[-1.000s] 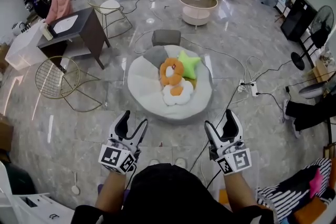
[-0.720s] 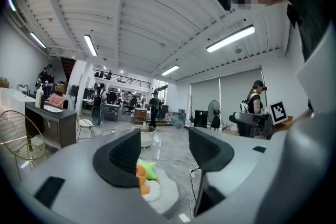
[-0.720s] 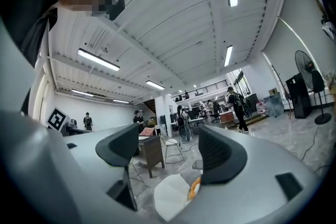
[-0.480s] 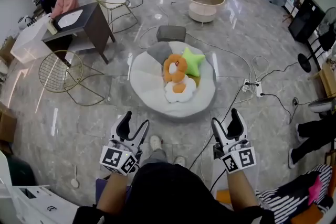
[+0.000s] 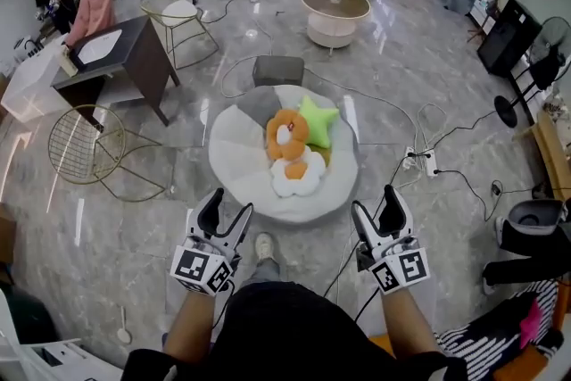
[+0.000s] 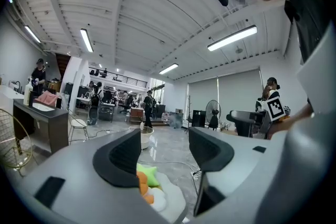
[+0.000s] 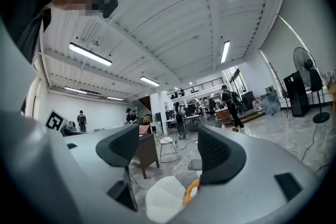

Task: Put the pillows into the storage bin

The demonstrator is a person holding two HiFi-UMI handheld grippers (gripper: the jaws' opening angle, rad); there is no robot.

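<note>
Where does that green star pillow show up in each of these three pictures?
Head view: centre, the green star pillow lies on the white round cushion.
Left gripper view: low, between the jaws.
Right gripper view: not in it.
Shared landmark: the white round cushion, in all three.

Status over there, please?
Left gripper, right gripper open, empty. Orange ring pillow, green star pillow, white flower pillow untouched on round white cushion. White power strip nearby.

Polished grey marble floor (image 5: 125, 219), reflective, crossed by loose cables (image 5: 464, 125) that meet at a power strip (image 5: 419, 160). Dark desk (image 5: 120, 58) at left, gold wire chair (image 5: 85, 145) just beside it. Round coffee table (image 5: 335, 13) further back. Standing fan (image 5: 546, 45) at right. White ribbed ceiling (image 6: 157, 8), strip lights (image 6: 232, 38) lit.
</note>
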